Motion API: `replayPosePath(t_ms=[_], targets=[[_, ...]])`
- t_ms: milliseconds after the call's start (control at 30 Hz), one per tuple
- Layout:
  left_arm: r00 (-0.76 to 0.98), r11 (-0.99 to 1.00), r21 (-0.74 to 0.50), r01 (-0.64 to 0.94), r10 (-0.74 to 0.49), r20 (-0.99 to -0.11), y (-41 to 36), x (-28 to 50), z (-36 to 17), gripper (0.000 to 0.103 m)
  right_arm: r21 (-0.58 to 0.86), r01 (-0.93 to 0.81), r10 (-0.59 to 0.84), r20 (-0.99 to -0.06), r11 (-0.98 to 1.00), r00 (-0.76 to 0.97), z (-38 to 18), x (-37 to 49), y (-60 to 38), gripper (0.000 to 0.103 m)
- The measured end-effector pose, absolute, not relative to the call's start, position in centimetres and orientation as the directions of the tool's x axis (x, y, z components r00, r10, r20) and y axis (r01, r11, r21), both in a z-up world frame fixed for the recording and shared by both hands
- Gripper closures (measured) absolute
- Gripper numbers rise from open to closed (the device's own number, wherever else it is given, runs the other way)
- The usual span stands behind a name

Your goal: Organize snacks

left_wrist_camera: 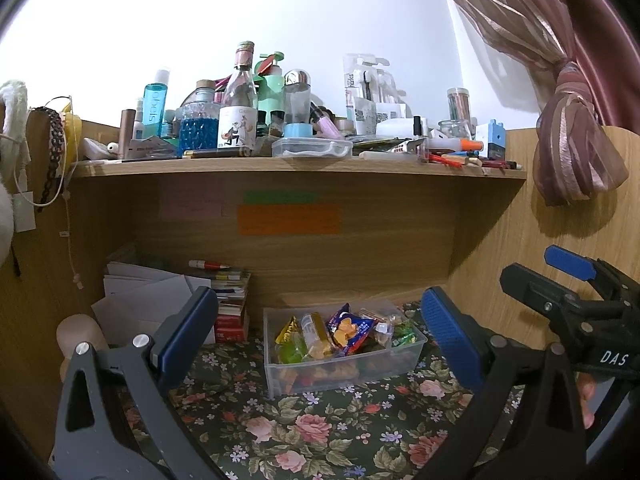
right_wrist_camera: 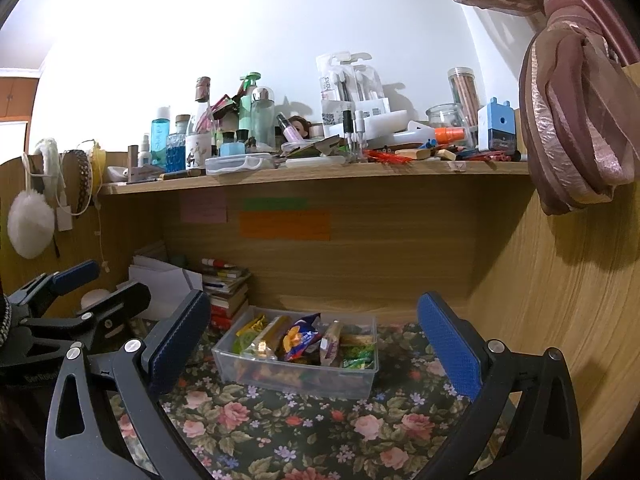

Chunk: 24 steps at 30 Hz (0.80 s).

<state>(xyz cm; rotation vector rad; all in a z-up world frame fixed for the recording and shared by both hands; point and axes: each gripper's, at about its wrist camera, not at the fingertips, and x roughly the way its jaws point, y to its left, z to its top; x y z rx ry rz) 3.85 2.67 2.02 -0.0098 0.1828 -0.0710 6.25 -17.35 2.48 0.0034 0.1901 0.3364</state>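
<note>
left gripper (left_wrist_camera: 320, 334) spread wide, right gripper (right_wrist_camera: 314, 340) likewise, snack bin (right_wrist_camera: 296, 378) ahead

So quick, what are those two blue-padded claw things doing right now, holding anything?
Left gripper: open, holding nothing.
Right gripper: open, holding nothing.

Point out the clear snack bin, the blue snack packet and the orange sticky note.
clear snack bin (right_wrist_camera: 296, 378): right wrist view, front wall.
blue snack packet (right_wrist_camera: 300, 340): right wrist view, printed front.
orange sticky note (left_wrist_camera: 289, 220): left wrist view, centre.

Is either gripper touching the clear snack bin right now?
Apart. Both wrist views show the left gripper and right gripper open, floral cloth visible between their pads and the snack bin.
</note>
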Motion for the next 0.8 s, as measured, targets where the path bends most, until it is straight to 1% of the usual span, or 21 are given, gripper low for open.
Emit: replayPosePath(t_ms=[500, 800], targets=[[0.979, 0.996, -0.014, 0.086, -0.087, -0.187, 2.85, 3.97, 1.91, 0.0, 0.043, -0.323, 0.325, -0.188, 0.945, 0.927, 2.49, 6.32, -17.34, 0.0], [0.977, 0.995, -0.034, 0.092, -0.097, -0.188, 2.91, 4.04, 1.69, 0.0, 0.034, -0.327, 0.327, -0.214, 0.944, 0.921, 2.07, 7.12, -16.73, 0.0]])
